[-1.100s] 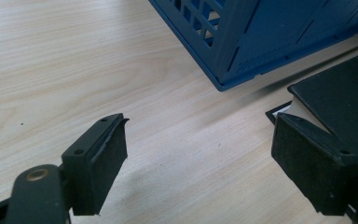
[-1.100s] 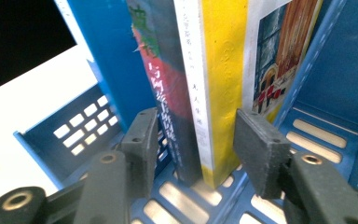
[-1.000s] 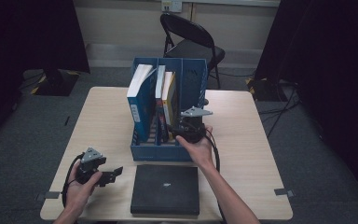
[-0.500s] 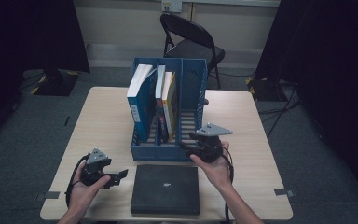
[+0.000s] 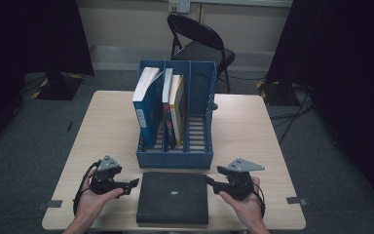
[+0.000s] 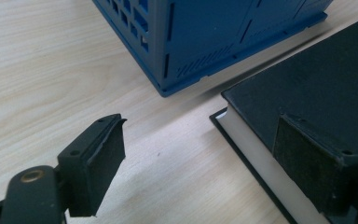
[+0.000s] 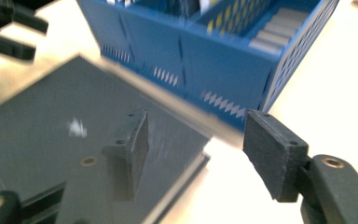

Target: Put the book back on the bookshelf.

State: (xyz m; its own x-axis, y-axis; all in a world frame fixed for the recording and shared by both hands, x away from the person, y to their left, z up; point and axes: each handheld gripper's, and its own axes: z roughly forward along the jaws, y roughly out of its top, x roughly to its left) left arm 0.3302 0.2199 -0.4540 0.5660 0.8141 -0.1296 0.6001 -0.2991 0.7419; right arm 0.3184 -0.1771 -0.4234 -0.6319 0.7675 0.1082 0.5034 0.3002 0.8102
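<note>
Taking the black book [image 5: 172, 197] as the landmark, it lies flat on the tabletop [image 5: 107, 126] just in front of the blue file rack [image 5: 175, 158], and both tongs are closing in on its two short sides, so the step in hand looks like a two-sided approach to lift it. To the book's left, the left tongs [image 5: 132, 184] sit low beside its left edge with the jaws standing wide; in the left gripper view one jaw hangs over the bare wood and the other over the cover near the white page edge [image 6: 256, 156], pressing on nothing. Behind the book, the rack holds a blue book [image 5: 146, 105] and two thinner volumes upright in its left and middle compartments, while its right compartment is free. To the book's right, the right tongs [image 5: 209, 184] point at its right edge, jaws fairly wide and just now opening further, with one jaw over the cover and one off it, nothing gripped. Next, I judge, each pair must straddle its edge, close firmly, and then raise the book level, probably toward the free compartment. Against the earlier pictures, the right hand has come from the rack's front wall down to the book's right side, while the left hand has hardly shifted.
</note>
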